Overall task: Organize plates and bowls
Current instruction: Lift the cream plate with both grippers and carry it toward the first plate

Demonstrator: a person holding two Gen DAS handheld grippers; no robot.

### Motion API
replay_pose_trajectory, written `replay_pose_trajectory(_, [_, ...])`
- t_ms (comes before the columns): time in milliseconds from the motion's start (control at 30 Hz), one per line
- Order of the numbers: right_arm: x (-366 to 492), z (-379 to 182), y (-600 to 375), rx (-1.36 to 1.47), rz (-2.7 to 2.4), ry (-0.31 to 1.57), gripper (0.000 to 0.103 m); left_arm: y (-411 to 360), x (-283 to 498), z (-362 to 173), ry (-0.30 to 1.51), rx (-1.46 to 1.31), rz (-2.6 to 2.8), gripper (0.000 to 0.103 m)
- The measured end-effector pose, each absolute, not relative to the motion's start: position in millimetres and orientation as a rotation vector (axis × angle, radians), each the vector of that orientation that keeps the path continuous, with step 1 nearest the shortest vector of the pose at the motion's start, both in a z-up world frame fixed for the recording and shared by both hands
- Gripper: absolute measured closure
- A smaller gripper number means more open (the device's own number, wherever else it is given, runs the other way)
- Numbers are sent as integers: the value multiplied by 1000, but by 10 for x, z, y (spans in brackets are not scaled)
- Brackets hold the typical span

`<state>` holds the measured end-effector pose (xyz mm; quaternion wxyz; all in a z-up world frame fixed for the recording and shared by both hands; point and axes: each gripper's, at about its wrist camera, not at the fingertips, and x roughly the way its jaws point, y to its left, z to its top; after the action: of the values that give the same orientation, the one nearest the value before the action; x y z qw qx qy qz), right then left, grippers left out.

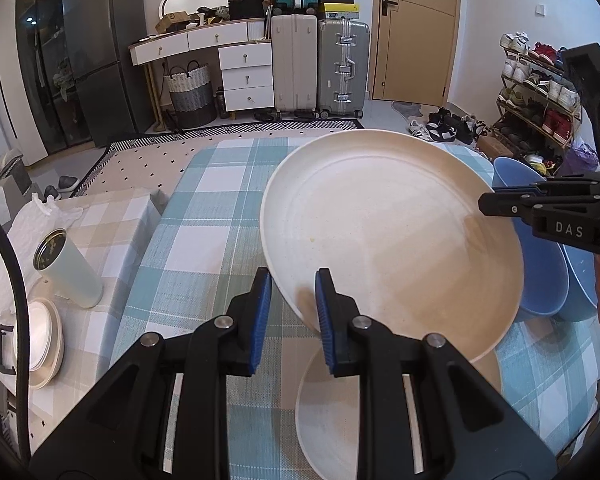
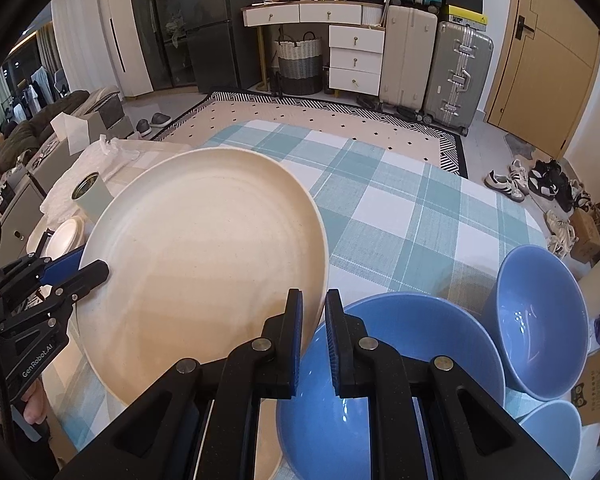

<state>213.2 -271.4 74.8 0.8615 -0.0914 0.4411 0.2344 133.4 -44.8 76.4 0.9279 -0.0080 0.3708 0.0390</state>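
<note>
While both grippers carry the cream plate [image 1: 392,232] together, I keep the left gripper [image 1: 294,312] clamped with its jaws on the near rim and the right gripper [image 2: 314,336] clamped on the opposite rim, so the wide plate stays balanced and does not swing. It hangs tilted above the checked counter [image 1: 204,208], over a second plate [image 1: 328,412] lying below. I judge it should go onto that one, away from the blue bowls [image 2: 540,320] beside.
</note>
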Motion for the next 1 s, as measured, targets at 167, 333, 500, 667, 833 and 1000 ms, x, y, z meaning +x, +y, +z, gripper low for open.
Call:
replay_pose_trajectory(167, [2003, 803, -2731, -193, 495, 908, 91, -470, 1203, 782, 752, -19, 80, 84])
replay_pose_trajectory(333, [1865, 851, -2763, -185, 501, 889, 91, -491, 1092, 798, 742, -16, 81, 84])
replay_pose_trajectory(500, [1746, 858, -2803, -172, 507, 882, 91, -536, 969, 799, 741, -8, 78, 84])
replay_pose_trajectory(667, [1647, 839, -2818, -164, 515, 876, 91, -558, 856, 801, 735, -3, 86, 84])
replay_pose_trajectory(833, [1544, 825, -2824, -159, 520, 870, 91, -561, 792, 797, 729, -3, 90, 84])
replay_pose_trajectory(1000, [1470, 809, -2835, -149, 525, 867, 91, -546, 776, 783, 731, -2, 88, 84])
